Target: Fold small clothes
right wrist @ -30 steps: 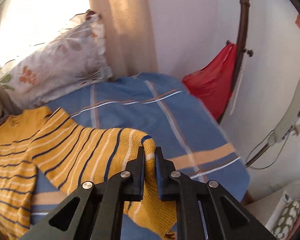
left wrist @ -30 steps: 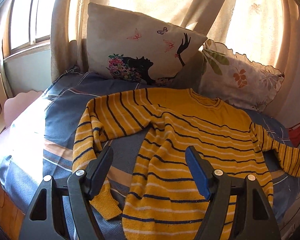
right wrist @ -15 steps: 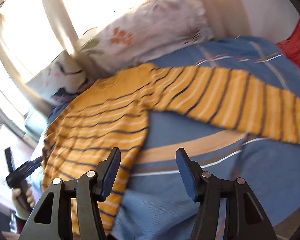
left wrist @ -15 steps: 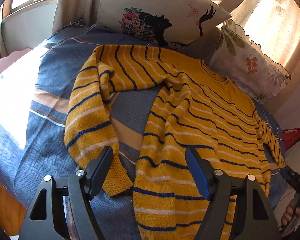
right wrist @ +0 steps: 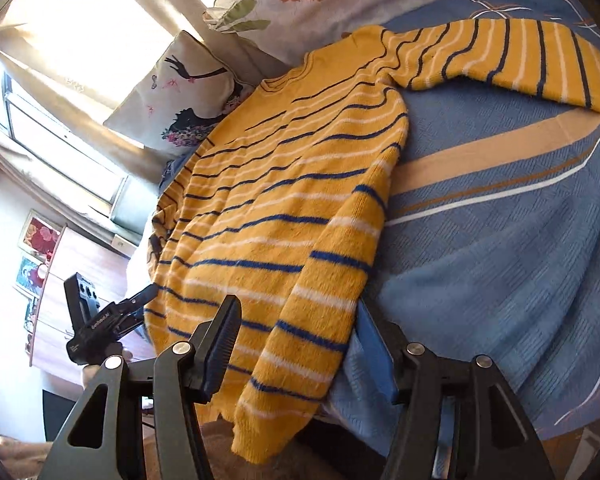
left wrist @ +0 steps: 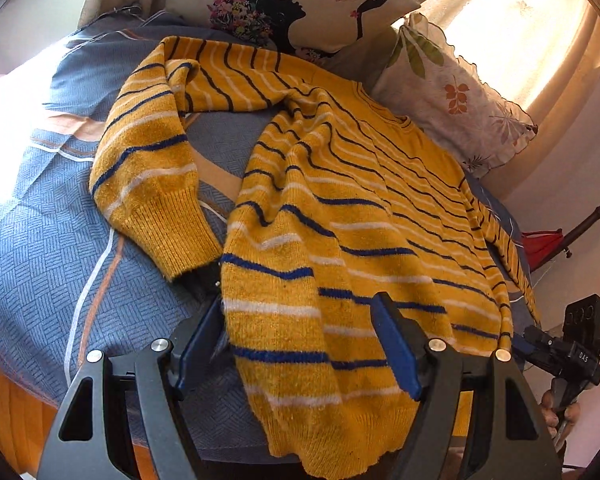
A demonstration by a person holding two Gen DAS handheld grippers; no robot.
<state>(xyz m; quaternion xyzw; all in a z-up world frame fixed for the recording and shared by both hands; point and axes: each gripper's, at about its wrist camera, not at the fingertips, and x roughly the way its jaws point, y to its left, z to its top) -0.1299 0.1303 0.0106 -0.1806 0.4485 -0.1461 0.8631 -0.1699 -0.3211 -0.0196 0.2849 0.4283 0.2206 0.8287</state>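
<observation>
Both claws are gaping wide at the near hem of the fuzzy yellow striped sweater, which is lying flat on the woven blue bedspread: left gripper and right gripper are straddling opposite hem corners, clamping nothing.

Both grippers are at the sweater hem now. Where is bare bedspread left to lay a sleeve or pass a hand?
Bare bedspread lies between the sweater body and its outstretched sleeve. A smaller patch sits between the bent sleeve and the body. The head end is crowded with pillows.
</observation>
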